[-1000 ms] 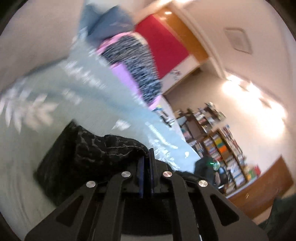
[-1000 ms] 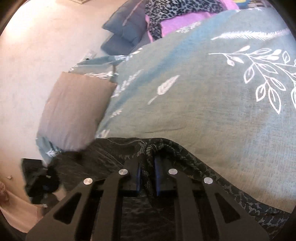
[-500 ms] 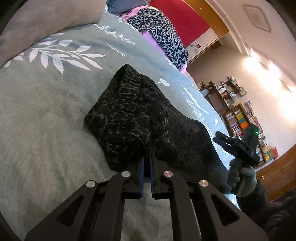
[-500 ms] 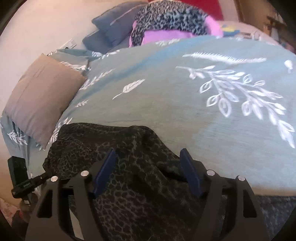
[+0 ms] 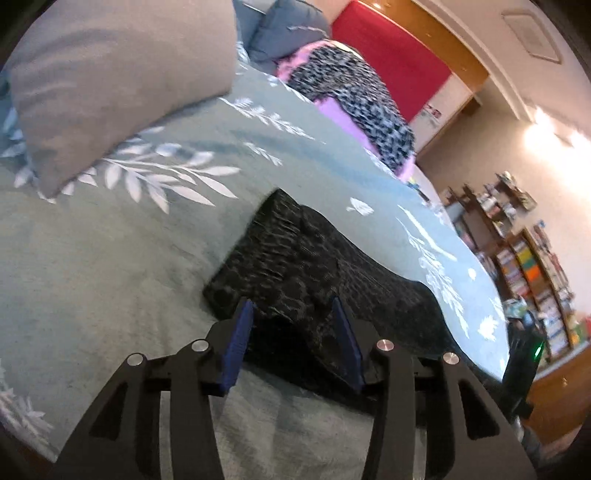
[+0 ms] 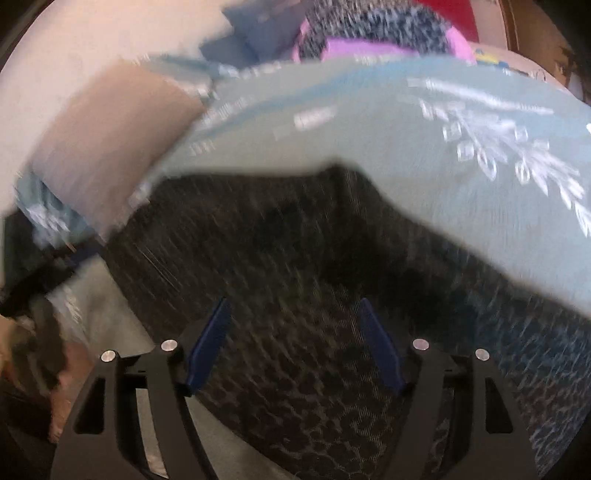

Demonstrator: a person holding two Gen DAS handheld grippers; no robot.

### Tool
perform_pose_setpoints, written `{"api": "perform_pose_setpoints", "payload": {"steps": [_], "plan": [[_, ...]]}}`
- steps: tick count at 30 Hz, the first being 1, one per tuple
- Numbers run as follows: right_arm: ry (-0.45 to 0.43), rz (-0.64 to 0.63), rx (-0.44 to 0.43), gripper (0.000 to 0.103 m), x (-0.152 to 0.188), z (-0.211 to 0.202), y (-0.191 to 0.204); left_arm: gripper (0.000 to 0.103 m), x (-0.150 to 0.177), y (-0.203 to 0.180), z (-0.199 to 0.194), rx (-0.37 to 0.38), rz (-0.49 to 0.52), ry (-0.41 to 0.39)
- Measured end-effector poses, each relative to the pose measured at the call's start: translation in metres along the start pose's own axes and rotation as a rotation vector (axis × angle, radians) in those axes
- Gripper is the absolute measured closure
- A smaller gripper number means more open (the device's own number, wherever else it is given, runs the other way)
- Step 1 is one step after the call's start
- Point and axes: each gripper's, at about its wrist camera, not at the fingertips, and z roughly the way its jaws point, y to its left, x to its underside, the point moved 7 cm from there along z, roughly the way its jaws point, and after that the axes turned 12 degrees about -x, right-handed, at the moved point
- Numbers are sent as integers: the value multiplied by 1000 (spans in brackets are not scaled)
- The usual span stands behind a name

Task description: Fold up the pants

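Observation:
The dark patterned pants (image 5: 317,273) lie folded in a long band across the teal bedspread (image 5: 110,266). My left gripper (image 5: 293,325) hovers at their near edge; its jaws are opening, the blue pads stand apart and the cloth lies between them unpressed. In the right wrist view the pants (image 6: 295,258) fill the middle, blurred by motion. My right gripper (image 6: 295,339) is open wide just above the fabric, which none of its pads press. At the far right of the left wrist view the other gripper (image 5: 524,362) shows with a green light.
A grey-brown pillow (image 5: 110,74) rests at the head of the bed, with blue pillows (image 5: 291,33) and a leopard-print and pink heap (image 5: 354,96) behind. Bookshelves (image 5: 532,266) line the far wall. A person's hand (image 6: 22,339) shows at the left edge.
Both grippers have let go of the pants: the right opened first, the left just now. The pants went from lifted to lying on the bed. Both cameras tilted downward.

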Motion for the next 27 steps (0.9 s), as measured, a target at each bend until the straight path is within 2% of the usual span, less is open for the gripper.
{"api": "perform_pose_setpoints", "payload": {"steps": [2,4,6,9,11,15,18,19,21,24,27], "plan": [[29,11,29,30,13,8,-6,58,-3,-2,-6,-30,14,-27],[19,-11,36,30,15,6,-2,58,-4,-18,-12,-52,69,-59],[-3,-29,21,30,10,1,6,57,-4,-44,-13,-17,133,-81],[-55,-37,53,30,0,-10,6,57,-2,-76,0,51,195,-74],[-92,-19,102,30,-3,-20,-4,57,2,-92,22,61,225,-44],[-123,22,213,30,0,-38,-42,57,12,-84,64,-7,228,31],[-115,104,265,30,13,-47,-81,59,23,-72,78,-35,252,47],[-114,125,263,31,17,-51,-90,59,27,-73,79,-43,284,39],[-144,160,207,32,19,-60,-97,59,30,-75,81,-74,315,41],[-165,149,254,32,22,-78,-103,58,28,-79,80,-98,292,58],[-226,213,294,32,29,-110,-128,56,27,-91,76,-129,303,52]]}}
